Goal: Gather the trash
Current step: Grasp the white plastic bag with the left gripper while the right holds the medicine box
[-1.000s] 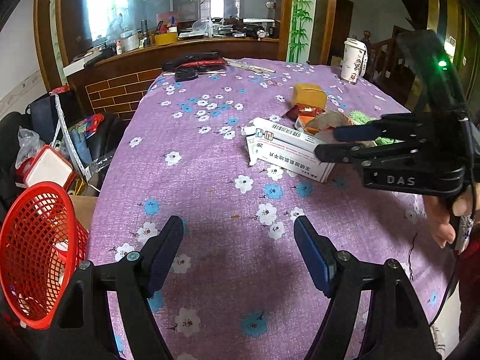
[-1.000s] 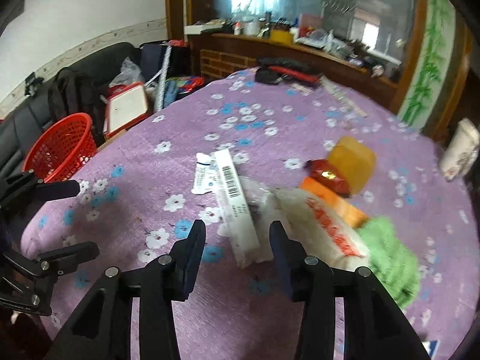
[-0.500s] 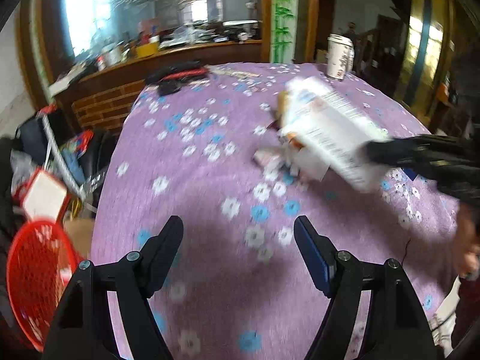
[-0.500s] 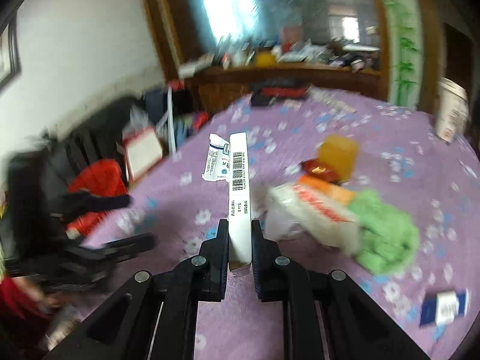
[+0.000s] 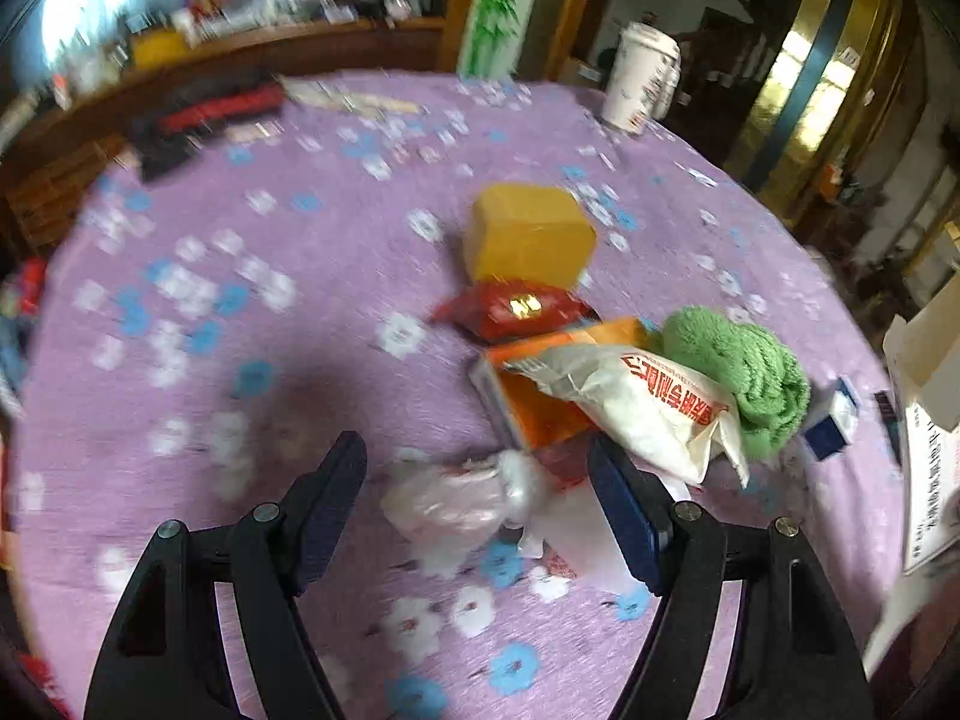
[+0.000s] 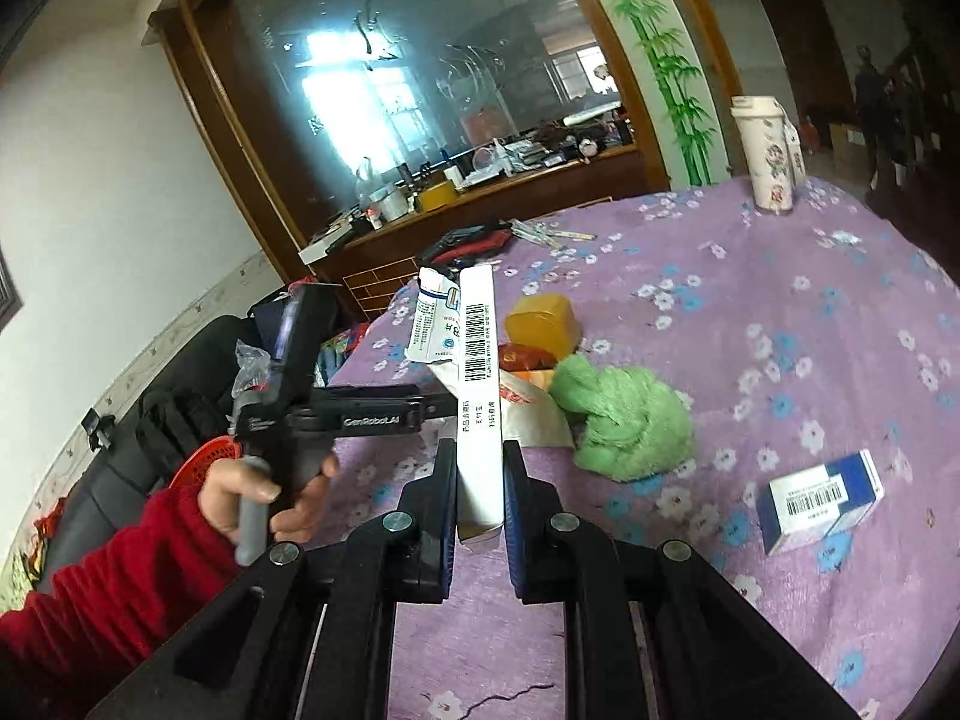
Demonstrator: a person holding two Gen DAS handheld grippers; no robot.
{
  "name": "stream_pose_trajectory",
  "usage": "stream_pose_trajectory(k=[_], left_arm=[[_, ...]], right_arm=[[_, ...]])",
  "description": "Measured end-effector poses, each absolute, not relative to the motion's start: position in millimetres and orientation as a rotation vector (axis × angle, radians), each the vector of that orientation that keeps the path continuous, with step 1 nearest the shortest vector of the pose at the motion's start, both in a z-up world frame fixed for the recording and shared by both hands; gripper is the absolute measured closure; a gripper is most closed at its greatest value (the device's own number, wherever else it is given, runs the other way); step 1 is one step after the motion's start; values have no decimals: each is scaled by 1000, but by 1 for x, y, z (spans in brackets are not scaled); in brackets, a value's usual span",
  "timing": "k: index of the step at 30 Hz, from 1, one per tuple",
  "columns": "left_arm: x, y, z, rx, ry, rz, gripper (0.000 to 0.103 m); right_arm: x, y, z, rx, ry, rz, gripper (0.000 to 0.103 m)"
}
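My right gripper (image 6: 478, 474) is shut on a long white medicine box (image 6: 477, 378) and holds it up above the purple flowered table (image 6: 810, 312); its open end shows at the right edge of the left wrist view (image 5: 927, 420). My left gripper (image 5: 480, 498) is open, its fingers on either side of a crumpled clear plastic wrapper (image 5: 462, 495) on the table. Behind lie a white bag with red print (image 5: 636, 402), an orange box (image 5: 540, 408), a red packet (image 5: 516, 309), a yellow box (image 5: 528, 237) and a green cloth (image 5: 744, 372).
A small blue and white box (image 6: 819, 495) lies at the right. A tall white cup (image 6: 762, 150) stands at the far edge. A red basket (image 6: 204, 459) sits beside the table at the left, behind the hand holding the left gripper (image 6: 336, 411).
My right gripper closed on the white box and lifted it off the table. My left gripper swung right and forward to the trash pile, now around the plastic wrapper.
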State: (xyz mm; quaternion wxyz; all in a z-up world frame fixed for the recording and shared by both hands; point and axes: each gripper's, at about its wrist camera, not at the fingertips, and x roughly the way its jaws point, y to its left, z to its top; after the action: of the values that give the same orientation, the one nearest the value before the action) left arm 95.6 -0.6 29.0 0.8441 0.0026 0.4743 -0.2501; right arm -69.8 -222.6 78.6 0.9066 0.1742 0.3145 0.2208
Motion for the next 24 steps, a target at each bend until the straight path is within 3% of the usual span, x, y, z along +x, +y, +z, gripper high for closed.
stream_pose_trajectory(k=[10,17,20,24], left_arm=[[17,-19,23,76,1035,-743,28],[0,-24,17,15,1020,-569,29],[2,-25,14,-3,1061,-574,45],[-16,-18,26,6,1046,-619,45]], right_arm=[[-66,-239,69,401,640,472,89],[-73,-236,66,402,637,484,89],[-80,-236,66,394,637,489,89],[-90,-235,65,388,631,488,89]])
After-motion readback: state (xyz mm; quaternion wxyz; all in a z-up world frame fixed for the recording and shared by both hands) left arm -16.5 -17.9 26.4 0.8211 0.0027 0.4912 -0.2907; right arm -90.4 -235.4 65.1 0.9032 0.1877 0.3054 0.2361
